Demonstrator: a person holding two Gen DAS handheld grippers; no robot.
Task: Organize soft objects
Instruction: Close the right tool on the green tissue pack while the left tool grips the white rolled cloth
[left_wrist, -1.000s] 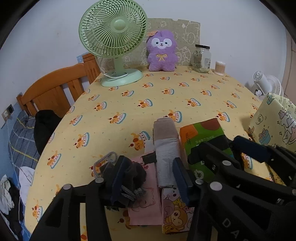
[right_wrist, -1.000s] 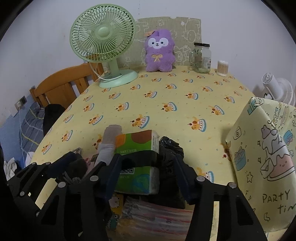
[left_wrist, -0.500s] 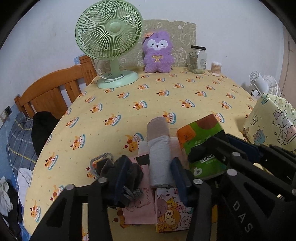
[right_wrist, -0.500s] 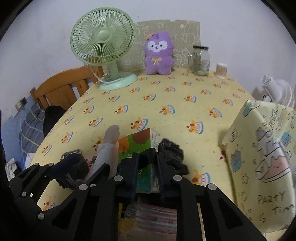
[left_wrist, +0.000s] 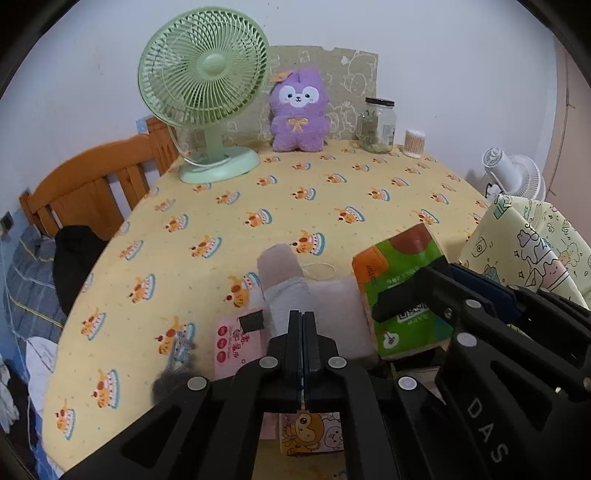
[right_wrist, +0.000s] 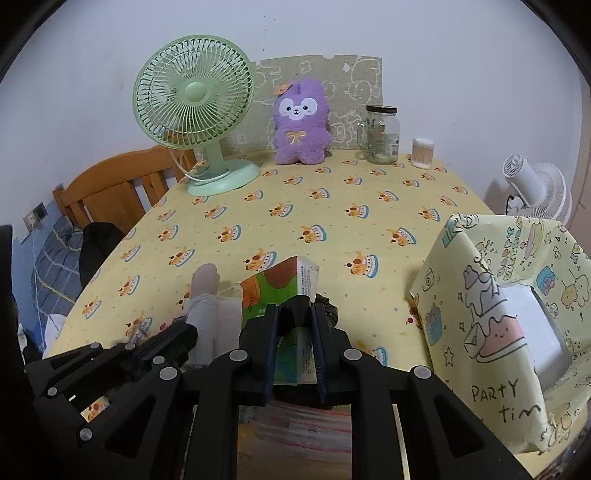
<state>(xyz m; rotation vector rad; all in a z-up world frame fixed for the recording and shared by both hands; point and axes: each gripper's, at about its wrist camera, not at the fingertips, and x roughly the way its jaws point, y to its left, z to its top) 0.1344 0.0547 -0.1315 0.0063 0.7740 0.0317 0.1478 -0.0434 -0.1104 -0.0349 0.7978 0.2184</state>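
Observation:
My right gripper (right_wrist: 294, 328) is shut on a green and orange tissue pack (right_wrist: 284, 291) and holds it tilted above the near table edge; the pack also shows in the left wrist view (left_wrist: 400, 284). My left gripper (left_wrist: 302, 325) is shut with nothing between its fingers, over a rolled beige and grey sock (left_wrist: 282, 280) that lies on a pale folded cloth (left_wrist: 338, 314). A dark grey fuzzy item (left_wrist: 168, 386) lies blurred at the lower left. A pink packet (left_wrist: 232, 341) lies beside the sock. A black soft item (right_wrist: 328, 308) sits behind the pack.
A cartoon-print box (right_wrist: 506, 314) with an open front stands at the right. A green fan (left_wrist: 207, 92), a purple plush (left_wrist: 297, 110), a glass jar (left_wrist: 378, 125) and a cotton-swab tub (left_wrist: 413, 143) stand at the far edge. A wooden chair (left_wrist: 85, 192) is at the left.
My left gripper has closed and the dark fuzzy item it was around now lies loose at the lower left. My right gripper has closed on the tissue pack and lifted it, tilted.

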